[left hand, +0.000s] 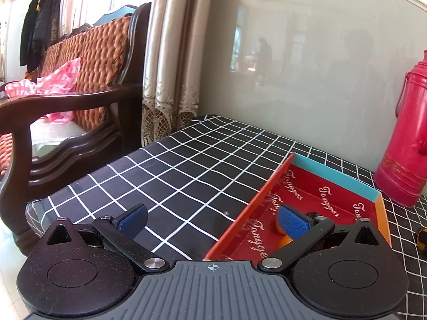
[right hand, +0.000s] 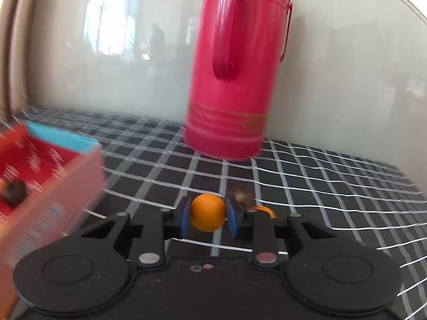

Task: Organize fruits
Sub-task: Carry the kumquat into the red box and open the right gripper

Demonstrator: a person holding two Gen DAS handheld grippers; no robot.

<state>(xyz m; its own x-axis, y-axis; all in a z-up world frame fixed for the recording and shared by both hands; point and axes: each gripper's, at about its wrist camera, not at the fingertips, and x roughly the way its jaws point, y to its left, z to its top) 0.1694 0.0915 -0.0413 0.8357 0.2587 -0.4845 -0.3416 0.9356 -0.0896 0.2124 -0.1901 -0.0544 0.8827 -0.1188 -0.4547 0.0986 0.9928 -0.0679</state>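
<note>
My right gripper (right hand: 208, 217) is shut on a small round orange fruit (right hand: 208, 215) and holds it just above the checked cloth. Behind its right finger lie a brownish fruit (right hand: 241, 196) and another orange piece (right hand: 263, 210), partly hidden. The red box (right hand: 50, 165) with a blue end wall is to the left; a dark fruit (right hand: 14, 193) lies in it. My left gripper (left hand: 212, 220) is open and empty at the box's left wall (left hand: 256, 202). Its right finger (left hand: 291, 222) is over the box, hiding most of an orange fruit (left hand: 284, 240) inside.
A tall red thermos (right hand: 232, 74) stands on the black-and-white checked tablecloth (left hand: 173, 165) against the pale wall, right of the box. A wooden sofa (left hand: 66, 106) with orange cushions stands left of the table. A dark and orange object (left hand: 421, 237) lies at the right edge.
</note>
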